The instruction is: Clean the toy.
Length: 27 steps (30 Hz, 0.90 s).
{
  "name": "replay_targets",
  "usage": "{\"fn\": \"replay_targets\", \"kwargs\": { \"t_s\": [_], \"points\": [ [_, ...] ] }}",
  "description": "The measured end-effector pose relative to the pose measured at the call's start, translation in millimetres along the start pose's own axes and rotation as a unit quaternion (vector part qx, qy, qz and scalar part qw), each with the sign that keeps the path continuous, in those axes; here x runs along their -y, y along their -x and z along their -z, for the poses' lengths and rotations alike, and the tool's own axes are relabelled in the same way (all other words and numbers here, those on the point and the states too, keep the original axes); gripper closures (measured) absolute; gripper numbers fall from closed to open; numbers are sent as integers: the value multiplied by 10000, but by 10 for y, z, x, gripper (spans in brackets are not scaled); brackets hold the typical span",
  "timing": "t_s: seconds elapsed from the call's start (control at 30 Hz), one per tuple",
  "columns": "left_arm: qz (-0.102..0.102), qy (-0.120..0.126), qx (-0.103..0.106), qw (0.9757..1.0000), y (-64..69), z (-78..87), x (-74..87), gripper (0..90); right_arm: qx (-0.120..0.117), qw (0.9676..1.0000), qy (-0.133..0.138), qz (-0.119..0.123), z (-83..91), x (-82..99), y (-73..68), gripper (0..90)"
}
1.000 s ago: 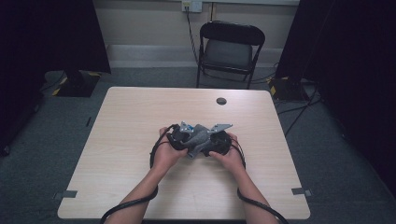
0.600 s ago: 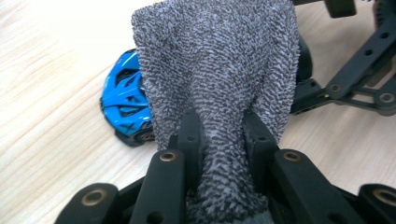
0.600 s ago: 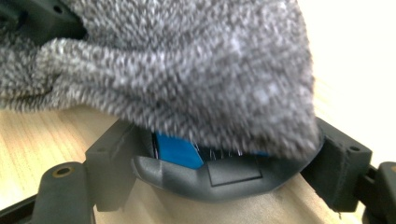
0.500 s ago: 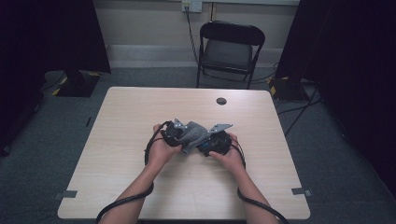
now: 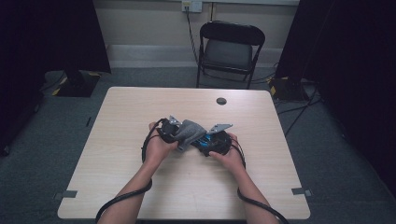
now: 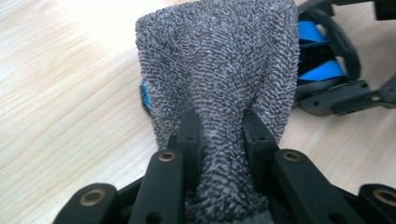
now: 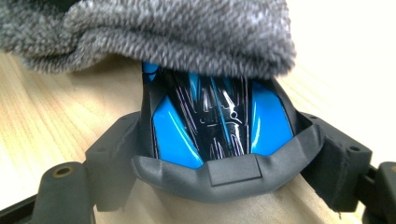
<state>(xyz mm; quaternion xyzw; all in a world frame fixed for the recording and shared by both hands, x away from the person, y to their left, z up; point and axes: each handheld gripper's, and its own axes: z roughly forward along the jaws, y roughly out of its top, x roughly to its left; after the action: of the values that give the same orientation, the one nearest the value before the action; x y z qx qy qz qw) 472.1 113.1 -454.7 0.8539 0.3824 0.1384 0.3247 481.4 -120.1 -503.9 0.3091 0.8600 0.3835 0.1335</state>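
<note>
The left gripper (image 5: 180,135), clenched on the grey cloth (image 6: 219,88), has slid leftward across the blue-and-black toy (image 7: 210,130); the right gripper (image 5: 212,144) grasps it; wiping seems underway

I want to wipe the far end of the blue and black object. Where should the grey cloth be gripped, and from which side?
Probably grip the grey cloth at its bunched, narrow end, coming from the side away from the blue and black object. There the left gripper already pinches it, and the wide end drapes free over the object.
</note>
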Motion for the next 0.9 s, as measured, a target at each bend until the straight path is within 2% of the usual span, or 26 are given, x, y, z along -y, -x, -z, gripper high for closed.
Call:
{"fn": "replay_targets", "kwargs": {
  "t_s": [0.3,0.5,0.9],
  "points": [
    [151,-60,-127,9998,-122,2,26,731,0,10000,0,0,0,0,0,203],
    [412,-51,-172,9990,-217,-13,59,730,-1,10000,0,0,0,0,0,204],
    [605,-128,-299,9976,-347,-30,120,729,-4,10000,0,0,0,0,0,204]
  ]
}}
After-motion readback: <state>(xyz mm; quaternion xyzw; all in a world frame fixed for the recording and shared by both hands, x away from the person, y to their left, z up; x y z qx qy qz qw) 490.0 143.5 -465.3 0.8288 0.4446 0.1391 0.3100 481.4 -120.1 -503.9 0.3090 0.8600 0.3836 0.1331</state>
